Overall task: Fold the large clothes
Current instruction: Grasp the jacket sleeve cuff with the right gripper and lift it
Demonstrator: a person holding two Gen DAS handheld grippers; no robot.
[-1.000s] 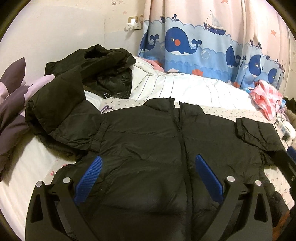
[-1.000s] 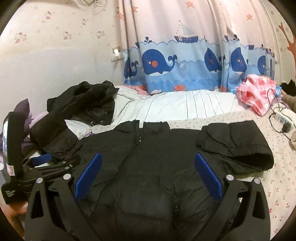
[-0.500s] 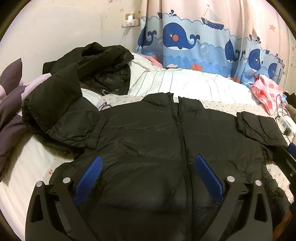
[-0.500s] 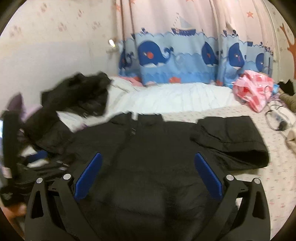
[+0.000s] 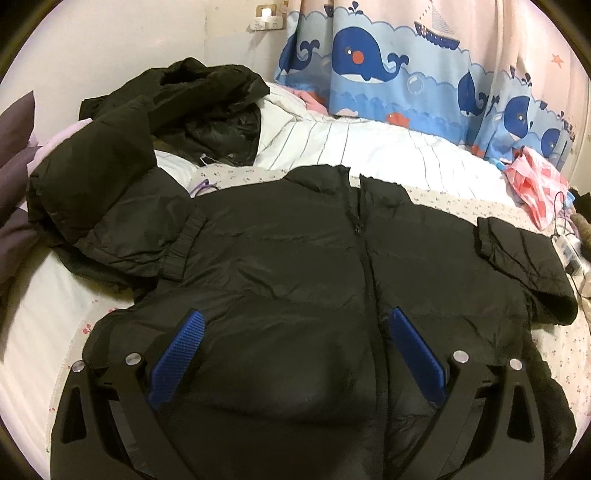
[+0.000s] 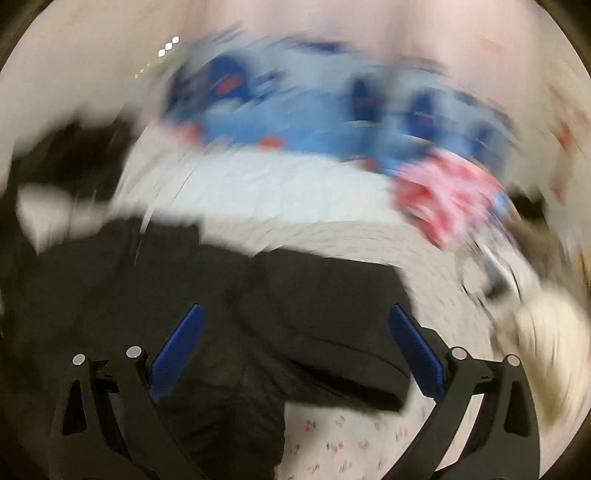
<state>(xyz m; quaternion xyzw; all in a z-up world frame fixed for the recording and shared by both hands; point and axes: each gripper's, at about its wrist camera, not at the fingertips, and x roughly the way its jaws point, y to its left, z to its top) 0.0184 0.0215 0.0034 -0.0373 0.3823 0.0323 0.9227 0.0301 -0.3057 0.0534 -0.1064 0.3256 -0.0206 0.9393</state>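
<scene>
Black puffer jacket (image 5: 295, 266) spread flat, zipped, on the bed (image 5: 388, 155). Left claw (image 5: 295, 343) and right claw (image 6: 295, 339) both wide, empty, above its lower half. Right wrist view blurred.

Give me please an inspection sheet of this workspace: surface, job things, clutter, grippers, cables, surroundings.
Surface: bed with a white floral sheet; a white striped quilt lies at the far side.
Job's things: black puffer jacket laid flat, front up, zip closed; its one sleeve is folded in.
Clutter: a second dark coat heaped at the far left; pink checked cloth at the far right; a purple pillow.
Grippers: left gripper open above the jacket, holding nothing; right gripper open, its view blurred by motion.
Cables: a thin cord and power strip at the right edge.
Surroundings: whale-print curtain, wall socket.
</scene>
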